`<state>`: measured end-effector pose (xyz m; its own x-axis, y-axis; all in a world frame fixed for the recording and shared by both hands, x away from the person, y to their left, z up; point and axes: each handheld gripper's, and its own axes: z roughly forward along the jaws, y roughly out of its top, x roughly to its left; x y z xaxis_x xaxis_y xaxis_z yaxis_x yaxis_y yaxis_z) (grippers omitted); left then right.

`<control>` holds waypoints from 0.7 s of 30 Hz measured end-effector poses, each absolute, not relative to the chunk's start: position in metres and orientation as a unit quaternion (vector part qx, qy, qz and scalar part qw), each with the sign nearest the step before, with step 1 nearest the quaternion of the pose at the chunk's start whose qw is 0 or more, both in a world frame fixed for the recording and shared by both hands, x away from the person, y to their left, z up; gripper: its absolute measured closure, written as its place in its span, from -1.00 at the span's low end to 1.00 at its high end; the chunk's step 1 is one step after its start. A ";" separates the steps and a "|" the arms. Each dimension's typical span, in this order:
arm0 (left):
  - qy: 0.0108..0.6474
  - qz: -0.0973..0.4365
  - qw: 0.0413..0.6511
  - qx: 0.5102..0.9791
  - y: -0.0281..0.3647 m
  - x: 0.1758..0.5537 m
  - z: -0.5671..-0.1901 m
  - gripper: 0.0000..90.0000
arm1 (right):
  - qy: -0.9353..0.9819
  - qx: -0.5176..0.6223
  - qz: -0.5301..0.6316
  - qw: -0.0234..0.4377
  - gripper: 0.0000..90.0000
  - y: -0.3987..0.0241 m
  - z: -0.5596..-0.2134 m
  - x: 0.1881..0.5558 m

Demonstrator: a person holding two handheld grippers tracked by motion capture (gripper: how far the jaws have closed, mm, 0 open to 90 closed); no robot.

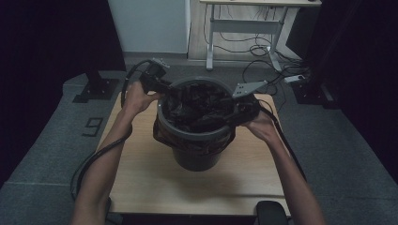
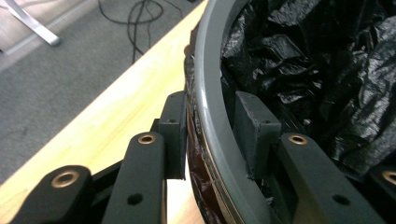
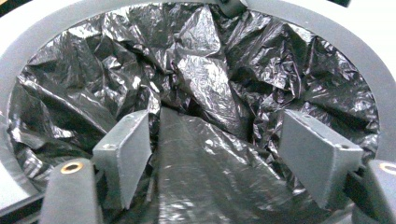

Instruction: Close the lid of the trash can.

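Grey carpet covers the floor, and on it stands one small wooden table [image 1: 141,173] with a smooth, light top. One round grey bin [image 1: 197,157] sits on the table, right between the two tools. One black plastic bag [image 1: 199,105] is stuffed inside it. The bag is thin, shiny and full of crinkles.

Two hands hold two tools, one each. The left gripper [image 2: 208,133] sits on the bin's rim [image 2: 210,84]. One jaw is outside the bin and the other is inside, so the smooth curved rim runs between them. Both black pads look pressed up against it, with a bit of bag on the outer side, so this tool is pinching the rim.

The right gripper [image 3: 219,154] points down into the bin from the other side. Its two flat grey pads [image 3: 126,151] stand wide apart. A smooth stretched strip of the bag lies between them, close to the left pad, but I cannot tell if it touches. The pads do not squeeze it, so this tool is loose.

Behind the table, well away from both tools, stands one white desk [image 1: 248,23] with black cables [image 1: 263,51] lying under it.
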<state>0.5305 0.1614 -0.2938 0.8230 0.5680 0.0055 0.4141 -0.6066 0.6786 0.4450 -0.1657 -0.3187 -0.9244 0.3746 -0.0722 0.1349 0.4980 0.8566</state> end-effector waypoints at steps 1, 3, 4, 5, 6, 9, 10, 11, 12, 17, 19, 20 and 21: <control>0.276 0.108 0.345 0.890 0.161 0.531 -0.294 0.45 | 0.860 0.142 0.474 0.125 -0.47 -0.167 -0.317 0.450; 0.276 0.109 0.340 0.892 0.160 0.531 -0.294 0.45 | 0.862 0.129 0.474 0.123 -0.47 -0.171 -0.317 0.458; 0.277 0.110 0.338 0.893 0.159 0.531 -0.294 0.44 | 0.861 0.124 0.479 0.121 -0.46 -0.172 -0.318 0.460; 0.277 0.110 0.338 0.893 0.159 0.531 -0.294 0.44 | 0.858 0.120 0.485 0.119 -0.46 -0.174 -0.319 0.462; 0.277 0.108 0.338 0.893 0.159 0.531 -0.294 0.44 | 0.854 0.117 0.493 0.120 -0.46 -0.175 -0.320 0.462; 0.278 0.103 0.340 0.892 0.160 0.532 -0.295 0.43 | 0.850 0.111 0.510 0.073 -0.26 -0.178 -0.326 0.464; 0.277 0.103 0.340 0.893 0.160 0.531 -0.295 0.43 | 0.845 0.114 0.518 0.072 -0.26 -0.178 -0.327 0.463; 0.276 0.105 0.339 0.893 0.160 0.531 -0.295 0.43 | 0.844 0.114 0.518 0.073 -0.26 -0.179 -0.327 0.463; 0.276 0.105 0.339 0.894 0.159 0.531 -0.295 0.43 | 0.846 0.115 0.516 0.073 -0.26 -0.178 -0.327 0.463; 0.278 0.100 0.339 0.893 0.160 0.531 -0.295 0.42 | 0.839 0.119 0.527 0.071 -0.23 -0.180 -0.329 0.461; 0.280 0.097 0.342 0.892 0.161 0.532 -0.295 0.42 | 0.834 0.122 0.534 0.072 -0.19 -0.180 -0.330 0.460; 0.280 0.096 0.343 0.891 0.161 0.532 -0.295 0.42 | 0.834 0.124 0.532 0.073 -0.16 -0.180 -0.330 0.459; 0.282 0.096 0.344 0.890 0.161 0.532 -0.295 0.42 | 0.836 0.126 0.529 0.075 -0.16 -0.180 -0.330 0.458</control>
